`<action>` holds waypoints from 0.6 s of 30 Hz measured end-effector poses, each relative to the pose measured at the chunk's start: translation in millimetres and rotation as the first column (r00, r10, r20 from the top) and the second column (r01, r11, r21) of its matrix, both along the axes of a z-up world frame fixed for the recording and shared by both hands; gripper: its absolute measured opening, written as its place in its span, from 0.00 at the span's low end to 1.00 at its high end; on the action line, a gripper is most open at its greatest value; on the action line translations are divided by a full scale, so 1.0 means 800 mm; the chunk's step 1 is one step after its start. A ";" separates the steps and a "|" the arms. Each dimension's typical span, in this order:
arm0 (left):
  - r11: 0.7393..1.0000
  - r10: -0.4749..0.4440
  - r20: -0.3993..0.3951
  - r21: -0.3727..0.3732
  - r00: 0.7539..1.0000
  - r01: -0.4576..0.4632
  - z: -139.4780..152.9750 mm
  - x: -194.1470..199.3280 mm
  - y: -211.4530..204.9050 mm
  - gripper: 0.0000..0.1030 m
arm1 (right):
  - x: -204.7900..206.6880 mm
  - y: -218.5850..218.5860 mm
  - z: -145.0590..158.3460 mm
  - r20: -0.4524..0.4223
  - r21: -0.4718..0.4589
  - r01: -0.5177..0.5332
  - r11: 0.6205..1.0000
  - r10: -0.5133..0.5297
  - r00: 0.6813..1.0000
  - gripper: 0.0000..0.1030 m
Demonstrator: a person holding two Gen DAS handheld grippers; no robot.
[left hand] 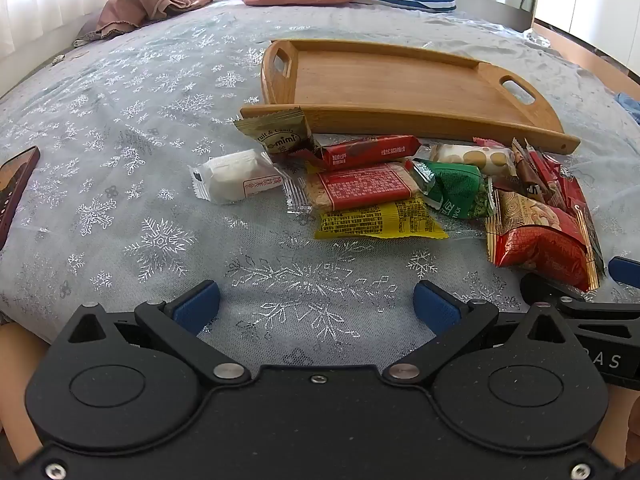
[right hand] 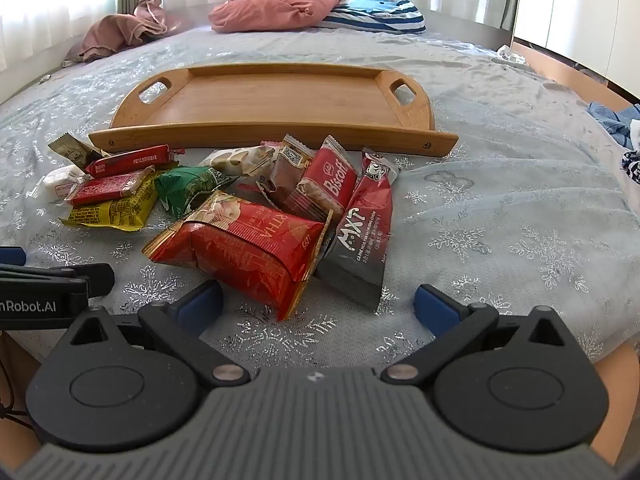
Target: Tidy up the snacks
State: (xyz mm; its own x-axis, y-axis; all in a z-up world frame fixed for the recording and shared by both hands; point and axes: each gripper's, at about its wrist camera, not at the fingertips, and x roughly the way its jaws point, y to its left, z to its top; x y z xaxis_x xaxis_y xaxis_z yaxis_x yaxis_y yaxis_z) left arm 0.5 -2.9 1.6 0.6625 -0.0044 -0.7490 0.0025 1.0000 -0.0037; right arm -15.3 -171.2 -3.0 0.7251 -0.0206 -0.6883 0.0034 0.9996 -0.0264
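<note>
A heap of snack packets [right hand: 240,208] lay mid-frame on the bedspread [right hand: 500,208], touching the near rim of a bare wooden tray [right hand: 272,100] behind it. At bottom centre, the left gripper [left hand: 316,306] and right gripper [right hand: 318,306] both gaped wide, holding nothing.

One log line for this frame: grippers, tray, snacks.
left gripper: open, holding nothing | right gripper: open, holding nothing | wooden tray: no snacks inside | snack pile: on bedspread before tray
</note>
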 end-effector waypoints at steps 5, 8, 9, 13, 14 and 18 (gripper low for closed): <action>1.000 0.000 0.000 0.000 1.000 0.000 0.000 0.000 0.000 1.00 | 0.000 0.000 0.000 0.005 -0.004 0.000 1.000 0.000 1.000 1.00; 1.000 0.000 0.001 0.000 1.000 0.000 0.000 0.000 0.000 1.00 | 0.000 0.000 0.000 0.006 -0.004 0.000 1.000 0.000 1.000 1.00; 1.000 0.000 0.001 0.000 1.000 0.000 0.000 0.000 0.001 1.00 | 0.000 0.000 0.000 0.006 -0.004 0.000 1.000 0.000 1.000 1.00; 1.000 0.000 0.002 0.000 1.000 0.000 0.000 0.000 0.001 1.00 | -0.001 0.000 -0.001 0.007 -0.004 0.000 1.000 0.000 1.000 1.00; 1.000 0.000 0.002 0.000 1.000 0.000 0.000 0.000 0.000 1.00 | -0.001 0.000 -0.001 0.008 -0.004 0.000 1.000 0.000 1.000 1.00; 1.000 -0.008 0.007 0.004 1.000 0.008 0.000 -0.002 0.001 1.00 | -0.002 0.000 -0.001 0.009 -0.005 0.000 1.000 0.000 1.000 1.00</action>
